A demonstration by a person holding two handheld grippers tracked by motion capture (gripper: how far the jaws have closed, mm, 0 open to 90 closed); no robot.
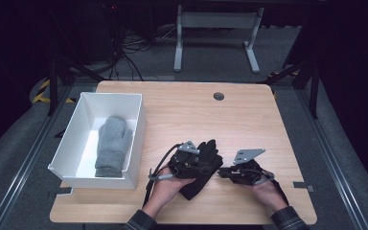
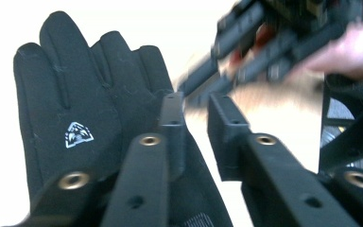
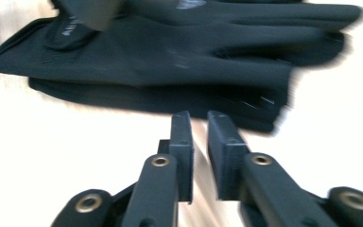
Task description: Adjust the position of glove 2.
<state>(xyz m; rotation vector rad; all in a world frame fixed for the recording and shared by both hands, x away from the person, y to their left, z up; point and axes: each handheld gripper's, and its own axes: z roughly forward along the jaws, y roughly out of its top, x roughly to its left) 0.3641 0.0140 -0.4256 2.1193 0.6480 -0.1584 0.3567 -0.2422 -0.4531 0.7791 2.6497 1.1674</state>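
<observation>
Wooden table [image 1: 249, 115], left hand-held gripper [image 1: 199, 162] over black glove [image 1: 210, 153], right hand-held gripper [image 1: 224, 172] beside it, both narrowly parted, empty.

The high view is sharp, its table [image 1: 249, 120] evenly lit against dark surroundings. Both gripper views overexpose the tabletop to white glare, and motion blur smears the glove [image 3: 170, 56] and the far gripper [image 2: 274, 42].

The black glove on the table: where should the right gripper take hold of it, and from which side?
Probably the edge of the black glove nearest the right gripper, coming in low from the glove's right side along the wooden table. The glove lies flat, apparently stacked in two layers, so the jaws, now narrowly parted, would likely have to open and slide one jaw under that edge. The left gripper is over it.
</observation>
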